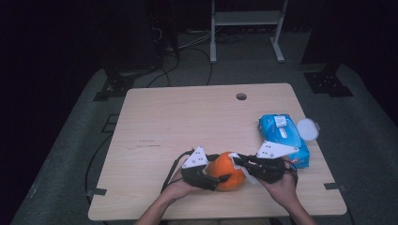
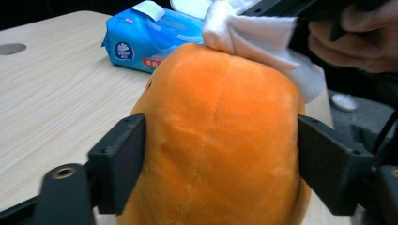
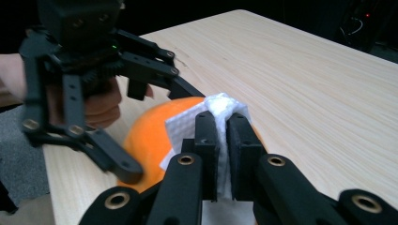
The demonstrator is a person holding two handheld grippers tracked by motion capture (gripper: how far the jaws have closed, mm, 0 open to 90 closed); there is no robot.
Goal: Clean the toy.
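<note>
Orange plush toy (image 1: 226, 171) sits near table's front edge (image 1: 216, 213).

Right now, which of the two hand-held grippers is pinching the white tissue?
The right hand-held gripper: it clamps the white tissue, while the left hand-held gripper straddles the orange plush toy.

In the left gripper view the orange plush toy (image 2: 216, 140) runs off the bottom edge, so its underside and where it meets the table (image 2: 51, 103) cannot be seen. At twelve o'clock the white wipe (image 2: 256, 35) covers its top. At eleven o'clock the toy hides part of the blue wipes pack (image 2: 136, 40). In the right gripper view the wipe's lower end drops off the frame at six o'clock.
</note>
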